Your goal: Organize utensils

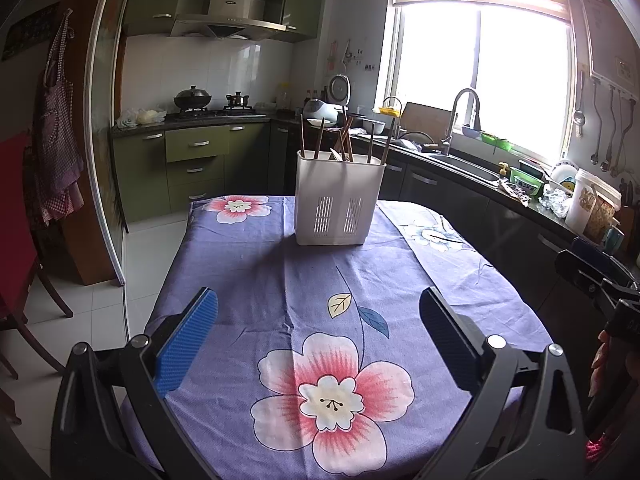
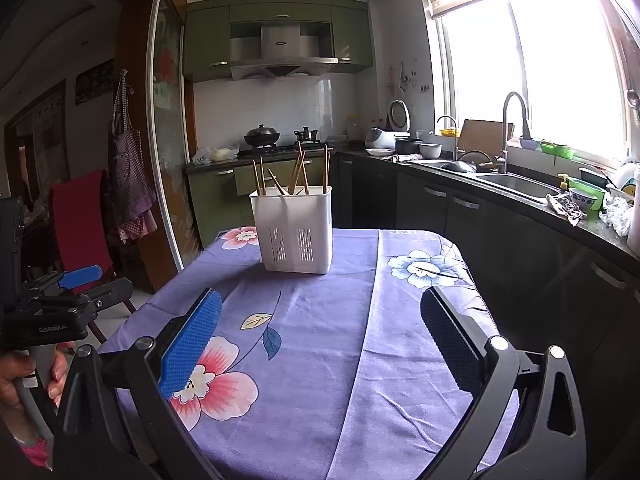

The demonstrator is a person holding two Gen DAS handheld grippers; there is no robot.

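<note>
Left tongs (image 1: 319, 314) wide, empty | right tongs (image 2: 321, 316) likewise | chopsticks (image 1: 344, 142) in holder (image 1: 340, 200) | right view: hand (image 2: 24, 376)

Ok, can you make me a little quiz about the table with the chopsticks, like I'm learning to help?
1. True or false: the white holder stands upright on the flowered tablecloth.
2. What sticks up out of the holder? A) chopsticks B) forks C) straws
3. Fill in: the left gripper and the right gripper are both ____ and hold nothing.

Key:
1. True.
2. A: wooden chopsticks lean inside it.
3. Open.
</note>
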